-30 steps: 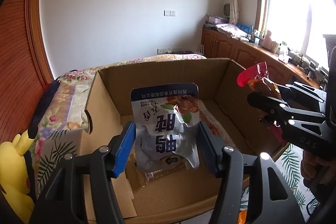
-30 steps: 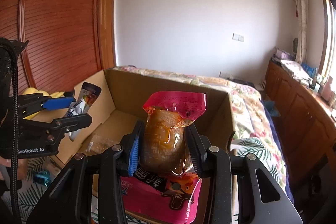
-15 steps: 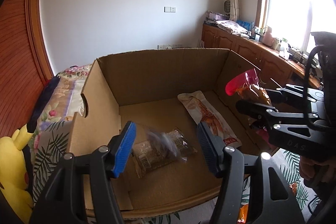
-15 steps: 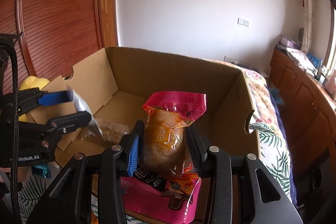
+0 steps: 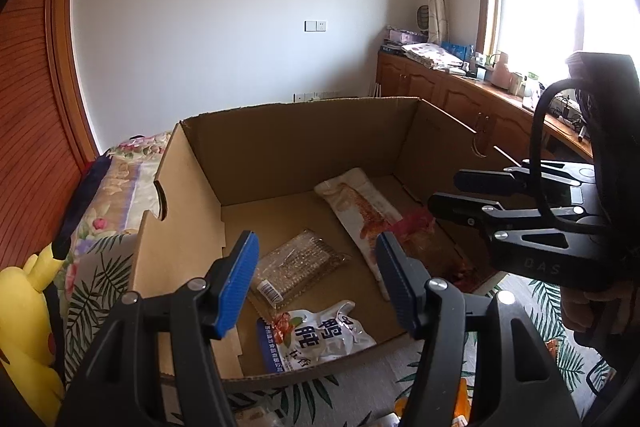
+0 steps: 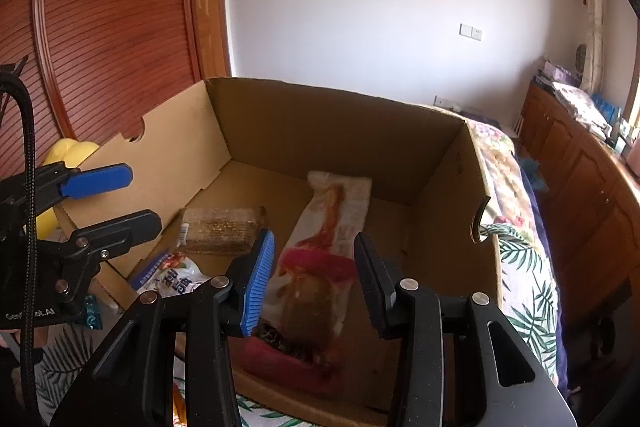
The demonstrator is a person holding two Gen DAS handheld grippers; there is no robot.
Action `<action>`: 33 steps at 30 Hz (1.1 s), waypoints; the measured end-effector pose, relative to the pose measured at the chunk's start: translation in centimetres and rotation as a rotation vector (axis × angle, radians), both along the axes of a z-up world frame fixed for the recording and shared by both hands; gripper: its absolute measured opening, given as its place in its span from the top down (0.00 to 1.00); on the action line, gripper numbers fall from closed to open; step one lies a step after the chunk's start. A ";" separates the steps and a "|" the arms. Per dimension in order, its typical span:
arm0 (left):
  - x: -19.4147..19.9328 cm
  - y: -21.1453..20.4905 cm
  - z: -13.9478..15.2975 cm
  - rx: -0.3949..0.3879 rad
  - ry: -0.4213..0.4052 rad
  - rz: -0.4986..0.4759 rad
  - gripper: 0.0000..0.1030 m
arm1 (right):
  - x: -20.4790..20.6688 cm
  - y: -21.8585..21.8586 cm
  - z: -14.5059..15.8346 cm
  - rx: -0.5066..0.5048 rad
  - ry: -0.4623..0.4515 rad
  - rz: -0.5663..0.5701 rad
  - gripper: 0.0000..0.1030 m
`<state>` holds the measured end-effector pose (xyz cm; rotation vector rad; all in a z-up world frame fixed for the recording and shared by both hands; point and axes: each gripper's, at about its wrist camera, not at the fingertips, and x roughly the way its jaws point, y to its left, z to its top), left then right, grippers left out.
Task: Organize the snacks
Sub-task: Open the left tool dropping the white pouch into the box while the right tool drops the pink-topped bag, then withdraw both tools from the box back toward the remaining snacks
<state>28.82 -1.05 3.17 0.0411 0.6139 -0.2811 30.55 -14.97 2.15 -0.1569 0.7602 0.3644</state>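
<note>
— Both snacks have dropped since a second ago: the white pouch (image 5: 316, 337) left the left gripper (image 5: 316, 283) and now lies at the near edge of the cardboard box (image 5: 304, 143).

— And the pink-topped pouch (image 6: 308, 291)?

— Out of the right gripper (image 6: 314, 283), blurred, on the box floor at the near right, over the end of the long white packet (image 6: 336, 211).

— Jaws?

— Both sets parted, nothing between the pads. A clear cracker pack (image 5: 298, 263) lies left of the long packet.
</note>
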 end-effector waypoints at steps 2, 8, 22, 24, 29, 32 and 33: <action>-0.2 0.0 0.2 -0.005 -0.004 -0.001 0.40 | -0.2 0.1 0.1 0.003 -0.006 0.003 0.59; -1.6 0.0 0.9 -0.003 -0.020 -0.007 0.40 | -1.7 -0.3 1.3 0.039 -0.028 0.006 0.59; -9.0 0.9 2.5 -0.013 -0.042 -0.017 0.40 | -10.9 -1.8 3.6 0.109 -0.067 -0.003 0.53; -10.1 1.1 2.1 -0.012 -0.034 -0.018 0.40 | -12.1 -1.9 3.2 0.109 -0.061 -0.006 0.52; -12.4 1.5 0.6 -0.018 0.000 -0.012 0.40 | -14.8 -2.4 1.9 0.113 -0.039 -0.023 0.49; -13.4 1.7 -0.6 -0.024 0.023 -0.008 0.40 | -16.0 -2.6 0.8 0.120 -0.016 -0.031 0.47; -13.8 1.8 -1.1 -0.027 0.033 -0.007 0.40 | -16.3 -2.7 0.5 0.121 -0.011 -0.035 0.47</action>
